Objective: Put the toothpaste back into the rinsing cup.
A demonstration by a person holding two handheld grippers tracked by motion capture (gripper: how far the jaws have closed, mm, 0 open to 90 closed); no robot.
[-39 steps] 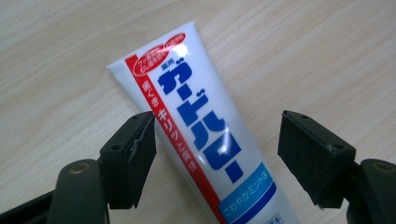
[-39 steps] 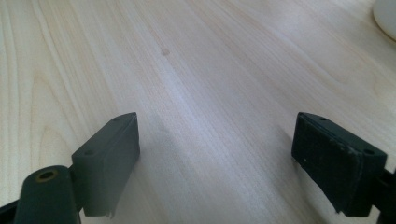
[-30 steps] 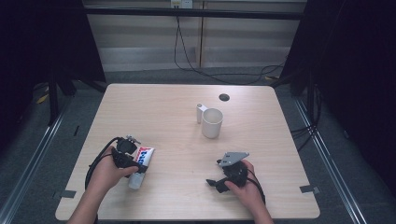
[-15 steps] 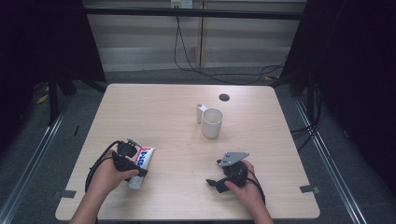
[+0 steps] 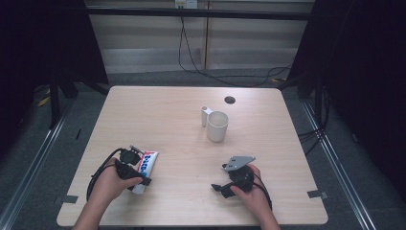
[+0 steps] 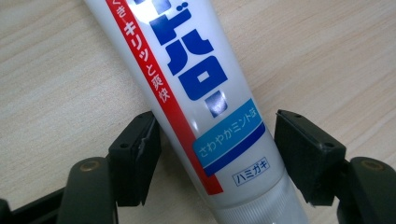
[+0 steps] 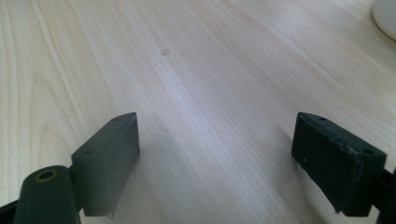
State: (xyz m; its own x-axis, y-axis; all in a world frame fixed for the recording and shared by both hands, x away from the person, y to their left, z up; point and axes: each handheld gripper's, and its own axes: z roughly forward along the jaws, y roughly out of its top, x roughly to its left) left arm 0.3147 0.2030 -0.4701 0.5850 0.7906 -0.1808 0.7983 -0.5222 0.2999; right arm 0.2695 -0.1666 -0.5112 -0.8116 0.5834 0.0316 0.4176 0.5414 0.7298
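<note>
Toothpaste tube (image 6: 196, 98): white plastic, a red stripe down one long edge, big blue Japanese characters, a light-blue label band with a darker blue band under it, and a small boxed word near the ribbed shoulder.
Tube's place: lying flat on the wooden table (image 5: 182, 120), between the jaws of the left gripper (image 6: 217, 154); in the high view the tube (image 5: 143, 168) lies just beside the person's left hand (image 5: 109, 183).
Left gripper: jaws half-wide and just been closing, with the tube between them; one pad (image 6: 140, 156) sits at the red edge, the other stands a little off the white side, so no firm squeeze shows.
Right gripper (image 7: 215, 163): jaws wide, bare wood between them, held low over the table in the right hand (image 5: 253, 194).
Mug (image 5: 217, 126): white, standing well ahead of both grippers, a small white upright piece touching its far left side.
Cut off: the tube's cap end runs out of the left gripper view's bottom edge, its tail out of the top.
Hard to make out: the print on the tube in the high view; the mug's corner in the right gripper view.
</note>
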